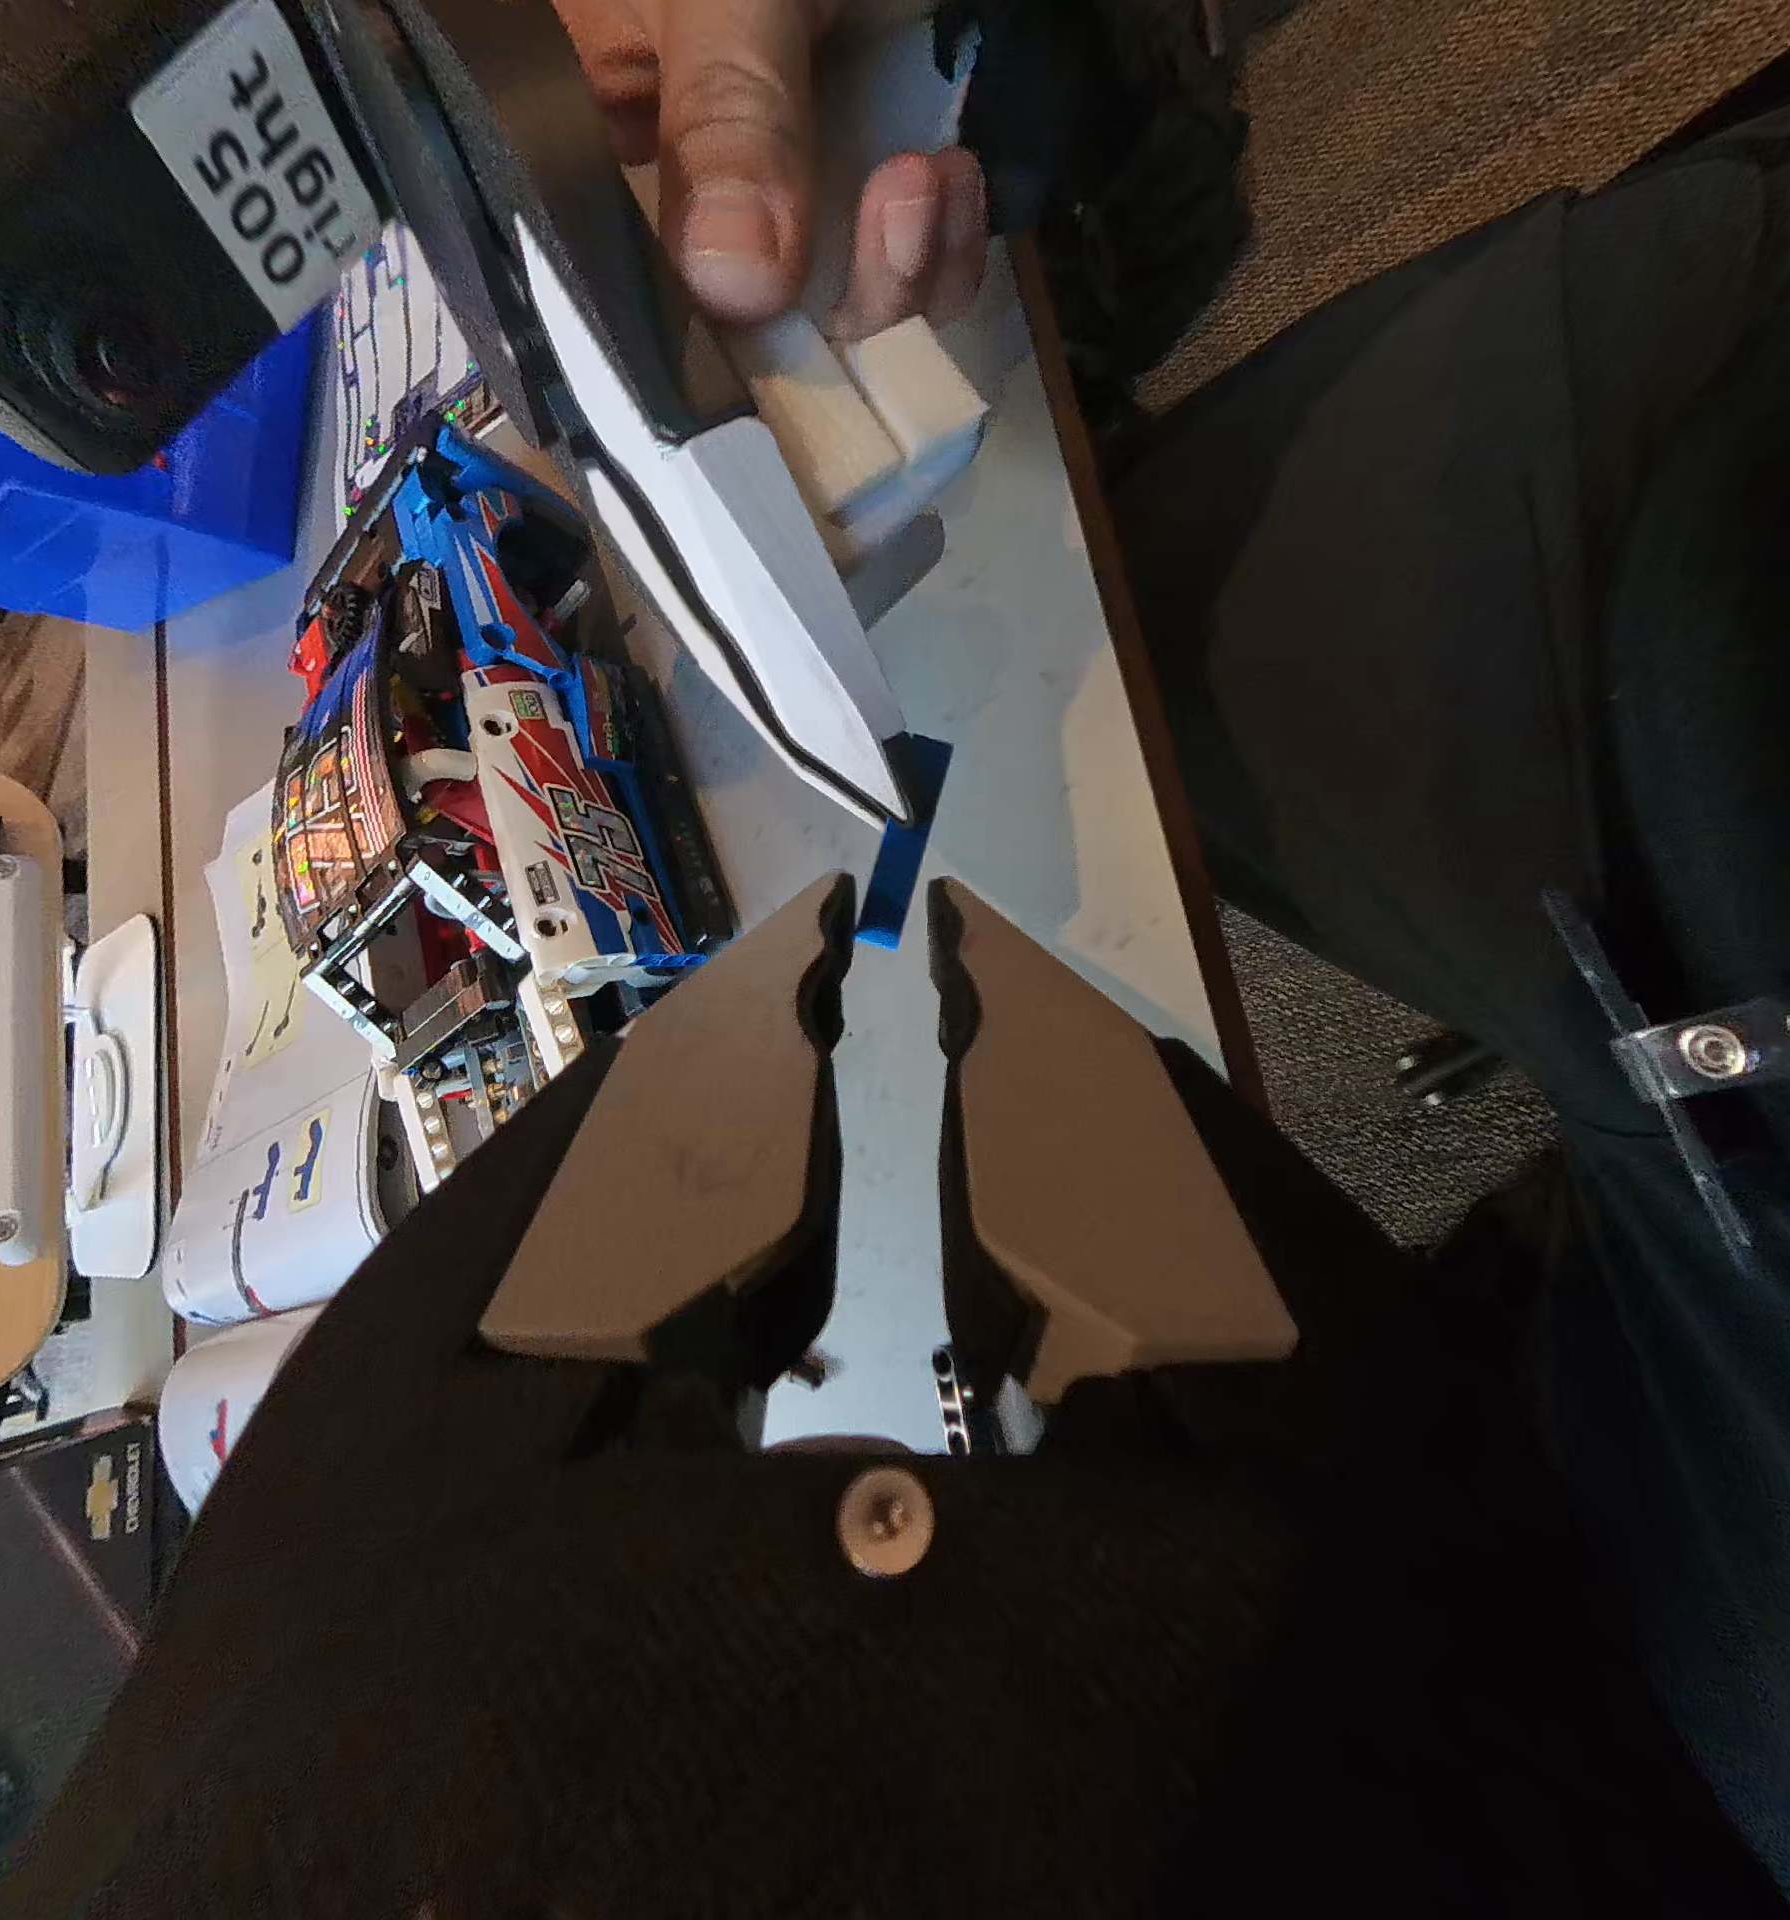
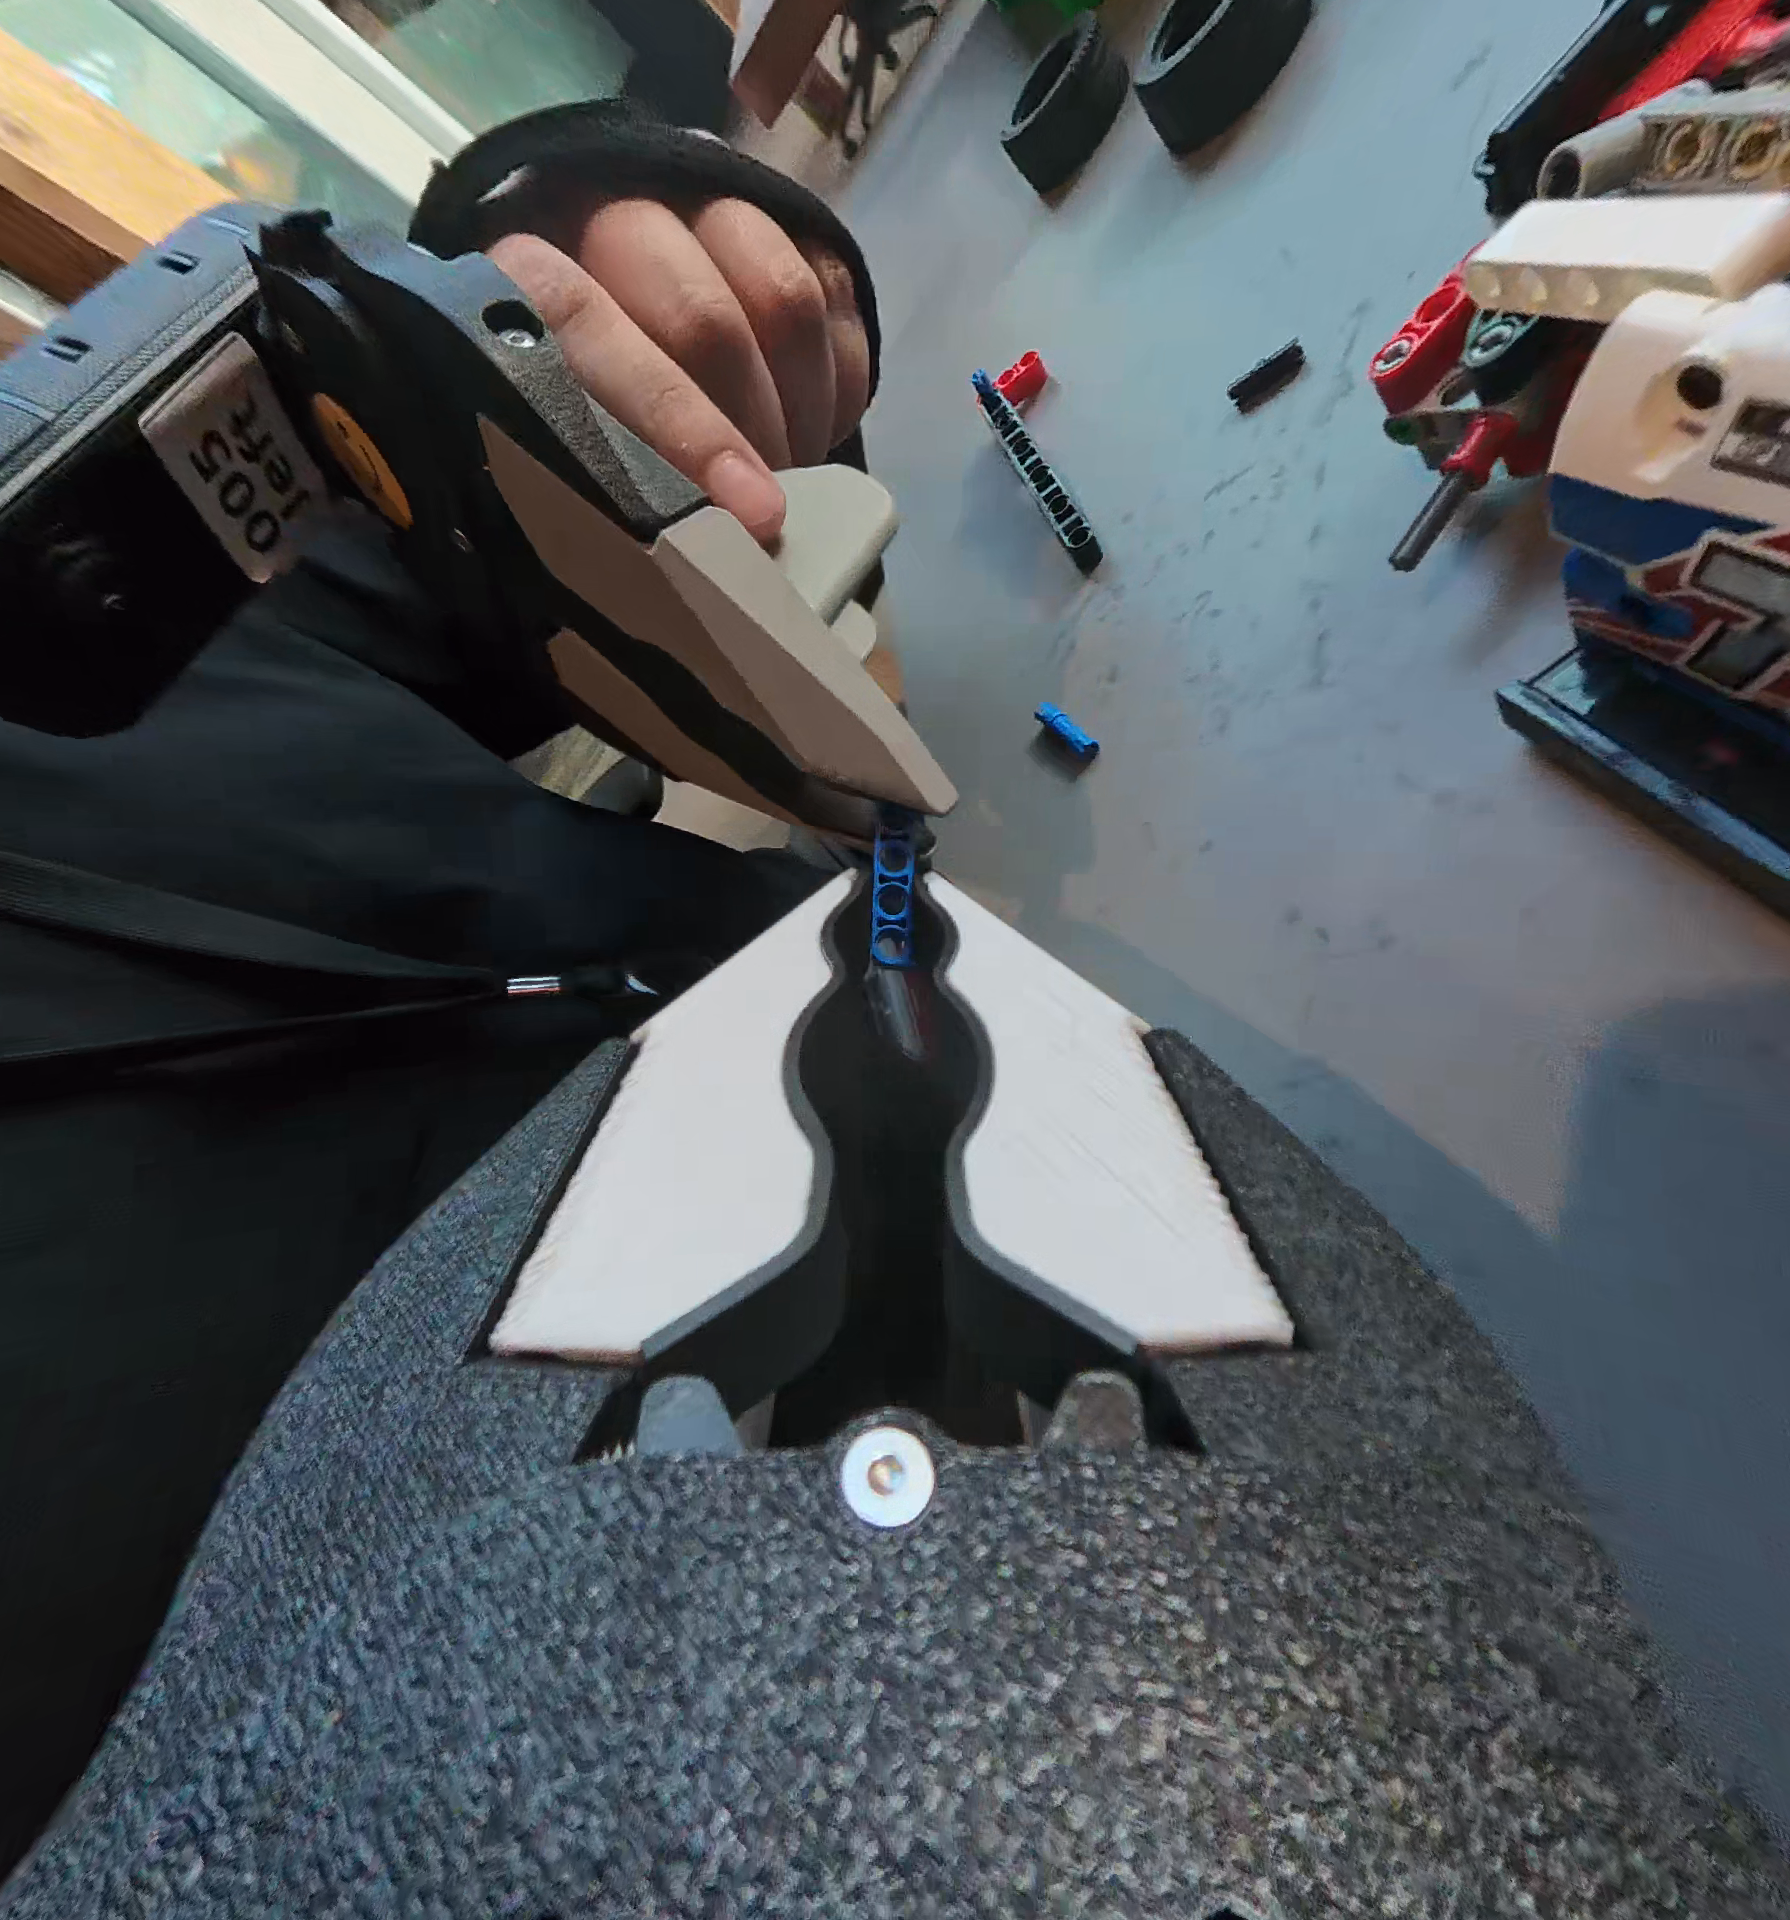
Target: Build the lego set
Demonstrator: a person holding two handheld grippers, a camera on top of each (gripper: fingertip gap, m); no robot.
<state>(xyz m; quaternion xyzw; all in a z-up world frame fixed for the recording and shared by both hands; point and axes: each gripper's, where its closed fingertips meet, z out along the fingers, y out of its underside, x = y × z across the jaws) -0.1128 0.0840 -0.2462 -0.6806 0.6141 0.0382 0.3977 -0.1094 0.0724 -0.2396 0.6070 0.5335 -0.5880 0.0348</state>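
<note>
A short blue beam with holes [image 2: 891, 899] is held in the air between both grippers, with a black pin [image 2: 896, 1013] stuck in its near end. My right gripper [image 2: 891, 881] is shut on it. In the left wrist view the same beam [image 1: 906, 842] stands at my left gripper [image 1: 891, 888], whose tips close on its lower end while the right gripper's white fingers [image 1: 766, 623] pinch its upper end. The left gripper also shows in the right wrist view [image 2: 917, 810], coming in from the upper left. The partly built race car [image 1: 486, 748] lies on the table to the left.
The car [image 2: 1701, 468] takes up the right side of the grey table [image 2: 1286, 831]. Loose parts lie there: a long black beam [image 2: 1042, 478], a red piece [image 2: 1021, 376], a blue pin [image 2: 1065, 727], a black pin [image 2: 1265, 374], two tyres [image 2: 1067, 104]. A blue bin [image 1: 91, 520] and instruction sheets [image 1: 267, 1143] lie beyond the car. My two grippers' fingertips are within a few centimetres of each other.
</note>
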